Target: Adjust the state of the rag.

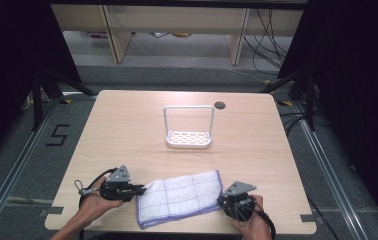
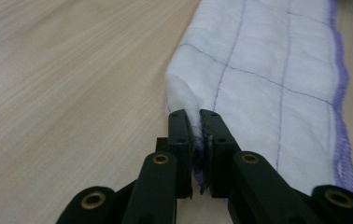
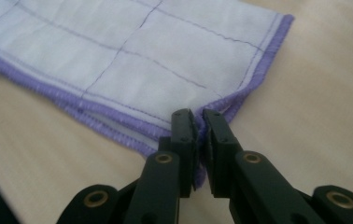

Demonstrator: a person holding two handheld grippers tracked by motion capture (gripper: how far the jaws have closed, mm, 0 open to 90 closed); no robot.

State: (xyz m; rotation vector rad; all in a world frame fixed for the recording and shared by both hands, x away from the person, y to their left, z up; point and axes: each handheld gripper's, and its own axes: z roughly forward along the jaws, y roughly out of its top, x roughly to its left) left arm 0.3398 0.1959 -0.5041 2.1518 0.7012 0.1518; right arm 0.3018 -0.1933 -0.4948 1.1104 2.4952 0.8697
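Note:
A folded white cloth (image 1: 179, 197) with a thin purple grid and purple hem lies near the table's front edge. At its left end my left gripper (image 1: 142, 189) is shut on the cloth (image 2: 258, 79), a pinch of fabric pressed between the black pads (image 2: 181, 135). At the cloth's right end my right gripper (image 1: 222, 200) is shut on the hemmed corner of the cloth (image 3: 132, 56), the purple edge caught between its pads (image 3: 219, 135). Both grippers lie low, close to the tabletop.
A white wire rack (image 1: 188, 126) with a perforated base stands upright at the middle of the wooden table (image 1: 127, 120). A dark round grommet (image 1: 220, 105) sits behind it. The table's front edge runs just below the cloth and hands.

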